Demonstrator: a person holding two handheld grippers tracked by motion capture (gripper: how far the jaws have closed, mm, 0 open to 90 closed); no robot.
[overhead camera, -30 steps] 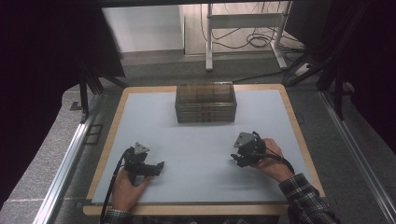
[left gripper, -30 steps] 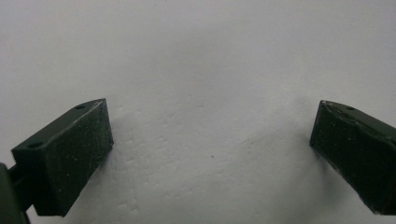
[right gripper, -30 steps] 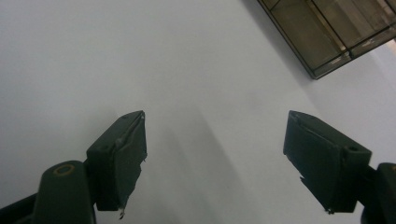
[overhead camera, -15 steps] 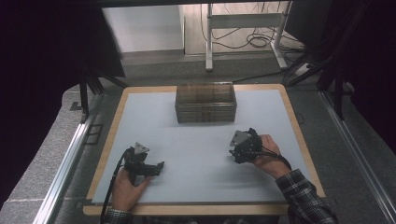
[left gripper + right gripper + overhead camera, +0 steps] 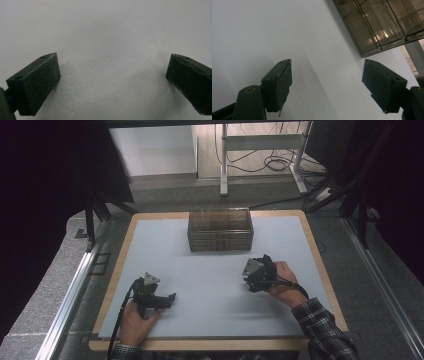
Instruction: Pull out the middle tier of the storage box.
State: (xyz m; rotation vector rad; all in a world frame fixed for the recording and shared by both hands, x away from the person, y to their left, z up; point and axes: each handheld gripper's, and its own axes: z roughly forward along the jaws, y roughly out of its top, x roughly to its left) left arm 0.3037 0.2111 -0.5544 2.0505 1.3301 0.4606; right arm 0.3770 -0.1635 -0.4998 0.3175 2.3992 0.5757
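A clear brownish box [image 5: 220,230] with inner dividers stands at the back middle of the white mat [image 5: 210,270]. A hand holds my left gripper [image 5: 167,300] low over the mat at the front left. In the left gripper view my left gripper [image 5: 113,58] is open, its jaws wide apart over bare mat. My right gripper [image 5: 253,274] sits in the other hand at the right, a little in front of the box. In the right gripper view my right gripper [image 5: 327,63] is open with nothing between its jaws. The box [image 5: 377,22] lies beyond them at the upper right.
The mat lies on a wooden board [image 5: 125,245] with grey floor around it. Metal rails [image 5: 75,290] run along both sides. A white frame [image 5: 260,142] and loose cables [image 5: 272,165] lie on the floor behind the board. A plaid sleeve [image 5: 325,330] comes in at the bottom right.
My right gripper has crept slightly up and to the left, toward the box. My left gripper has stayed where it was.
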